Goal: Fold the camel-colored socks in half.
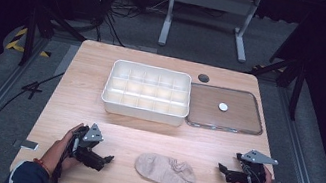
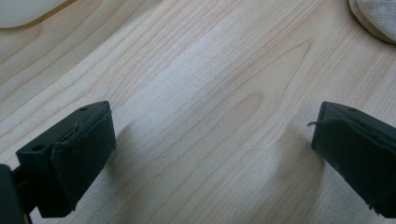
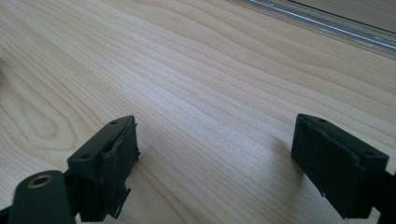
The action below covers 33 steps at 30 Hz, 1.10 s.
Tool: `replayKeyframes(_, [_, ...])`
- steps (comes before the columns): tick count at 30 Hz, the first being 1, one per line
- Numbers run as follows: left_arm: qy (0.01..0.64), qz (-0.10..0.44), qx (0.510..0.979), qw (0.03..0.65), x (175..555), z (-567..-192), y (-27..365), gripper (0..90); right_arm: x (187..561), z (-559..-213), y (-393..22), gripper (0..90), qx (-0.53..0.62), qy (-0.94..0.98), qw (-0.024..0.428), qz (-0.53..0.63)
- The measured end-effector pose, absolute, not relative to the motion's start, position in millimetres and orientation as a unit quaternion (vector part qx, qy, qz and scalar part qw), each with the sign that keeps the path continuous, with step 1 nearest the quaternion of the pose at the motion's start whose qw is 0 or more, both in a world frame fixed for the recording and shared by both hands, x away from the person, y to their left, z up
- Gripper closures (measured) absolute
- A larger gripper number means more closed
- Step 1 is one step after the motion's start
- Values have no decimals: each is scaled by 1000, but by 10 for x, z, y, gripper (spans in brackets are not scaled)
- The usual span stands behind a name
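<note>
Light wood table (image 1: 83, 98); beige sock (image 1: 165, 170) lies flat between left gripper (image 1: 106, 159) and right gripper (image 1: 221, 169), both gaping wide, holding nothing; compartment tray (image 1: 146, 92) and clear lid (image 1: 226, 109) sit behind, nothing blocking.

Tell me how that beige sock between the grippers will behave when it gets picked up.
The sock lies flat and rumpled on the table, so it is probably soft and would droop from wherever it is pinched. It looks thin, so likely light. Its knit surface should give the pads some hold, and pushing it would probably bunch it.
</note>
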<state>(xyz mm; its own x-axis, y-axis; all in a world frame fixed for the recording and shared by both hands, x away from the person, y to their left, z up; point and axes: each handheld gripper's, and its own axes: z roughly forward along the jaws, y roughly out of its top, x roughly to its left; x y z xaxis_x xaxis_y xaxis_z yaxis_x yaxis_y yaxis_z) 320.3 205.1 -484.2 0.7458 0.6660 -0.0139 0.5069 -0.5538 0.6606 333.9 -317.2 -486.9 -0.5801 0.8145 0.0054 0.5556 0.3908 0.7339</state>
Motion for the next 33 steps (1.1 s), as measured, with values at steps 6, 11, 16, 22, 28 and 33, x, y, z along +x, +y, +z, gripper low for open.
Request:
replayKeyframes(6, [336,121,873,332,3199,-4842,2052,1,3331,-4867,-3173,151,422,813,181,358])
replayKeyframes(11, [333,118,877,326,3196,-4829,2061,4,3332,-4867,-3174,151,422,813,181,358])
replayKeyframes(16, [331,118,875,332,3197,-4838,2058,4,3326,-4863,-3179,163,424,813,180,357])
replayKeyframes(22, [321,113,879,333,3221,-4841,2062,0,3311,-4856,-3236,196,417,817,175,359])
replayKeyframes(28, [317,113,881,332,3223,-4837,2069,3,3280,-4832,-3248,365,407,814,165,380])
replayKeyframes(33, [311,110,882,335,3229,-4841,2080,2,3224,-4718,-3166,437,388,811,168,404])
